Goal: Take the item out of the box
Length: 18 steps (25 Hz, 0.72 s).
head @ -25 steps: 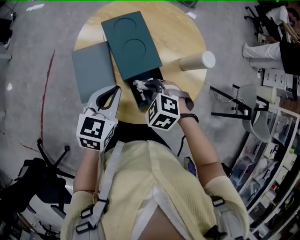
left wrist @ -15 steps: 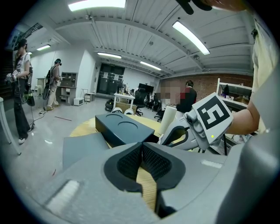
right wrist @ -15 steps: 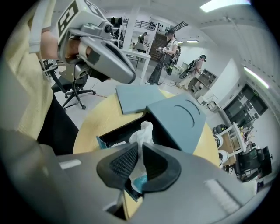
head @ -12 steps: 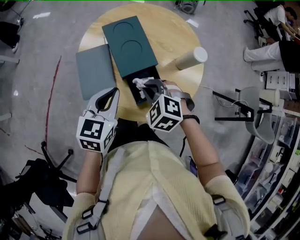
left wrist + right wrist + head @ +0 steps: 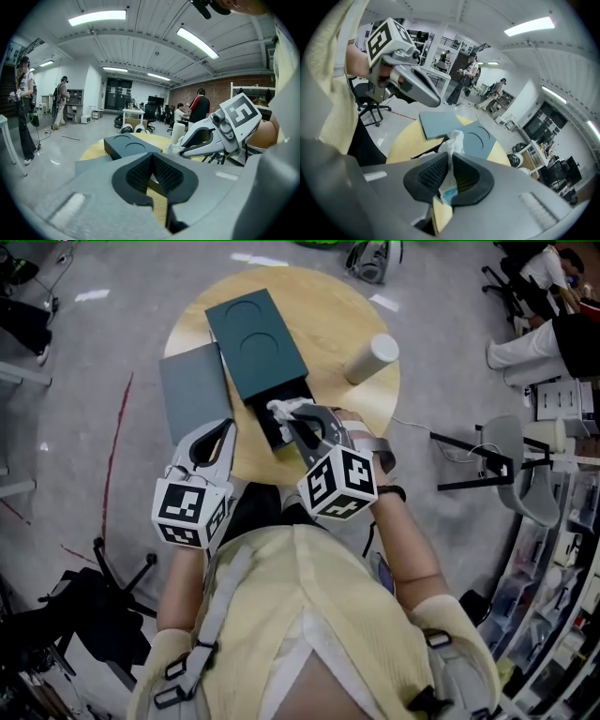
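Wrapped item (image 5: 453,140) is sitting pinched in your right gripper (image 5: 450,165). Its ribbed black fingers (image 5: 433,176) have just been closing and are now clamping the crinkled white film, with a bit of blue showing low between the pads. The wrapper is thin and soft, and it is bunching into a loose tuft above the fingertips, so you are gripping packaging rather than a firm body.

Your left gripper (image 5: 152,174) is hovering just beside it, fingers clenched on nothing, and it is not touching the box.

By my reading you are in the lift-out step. In the head view the item is hanging just over the open end of the dark box (image 5: 270,430), but I cannot tell whether it is fully clear of the walls. The next move is calling for a straight, steady rise, watching that the film is not slipping or tearing. Then carry it sideways to bare wood.

Farther off, a stiff dark teal tray (image 5: 255,341) with two shallow round recesses is lying half over the box. A flat grey-blue lid (image 5: 192,390) is touching the tray's edge. Both are resting on the round, pale wooden worktop (image 5: 356,315). A smooth white cylinder (image 5: 370,359) is standing apart near the worktop's rim.
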Tool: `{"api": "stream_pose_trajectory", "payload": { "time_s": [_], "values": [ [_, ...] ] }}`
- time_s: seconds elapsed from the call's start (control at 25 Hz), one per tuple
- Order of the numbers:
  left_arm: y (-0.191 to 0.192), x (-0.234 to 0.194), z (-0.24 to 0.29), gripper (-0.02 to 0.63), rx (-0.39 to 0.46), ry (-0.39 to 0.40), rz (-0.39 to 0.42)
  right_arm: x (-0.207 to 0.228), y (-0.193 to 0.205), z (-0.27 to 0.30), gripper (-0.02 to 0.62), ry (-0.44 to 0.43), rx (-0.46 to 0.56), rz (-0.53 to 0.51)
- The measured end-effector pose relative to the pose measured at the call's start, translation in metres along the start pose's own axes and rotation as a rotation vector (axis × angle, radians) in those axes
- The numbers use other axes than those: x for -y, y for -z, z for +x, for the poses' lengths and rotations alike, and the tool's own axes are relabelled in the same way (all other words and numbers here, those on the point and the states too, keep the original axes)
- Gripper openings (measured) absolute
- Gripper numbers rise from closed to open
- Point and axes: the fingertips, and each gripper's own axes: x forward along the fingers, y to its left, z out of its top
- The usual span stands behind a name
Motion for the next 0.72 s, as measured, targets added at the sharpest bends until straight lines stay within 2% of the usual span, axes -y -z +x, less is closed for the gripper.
{"api": "stream_pose_trajectory", "payload": {
  "time_s": [0.36, 0.72],
  "values": [
    [-0.019, 0.012, -0.013, 0.002, 0.047, -0.006, 0.028, 0.01, -0.014, -0.037, 0.031, 0.093, 0.096, 0.019],
    [-0.028, 0.017, -0.028, 0.0, 0.092, 0.004, -0.012, 0.023, -0.027, -0.077, 0.029, 0.189, 0.19, 0.086]
  ]
}}
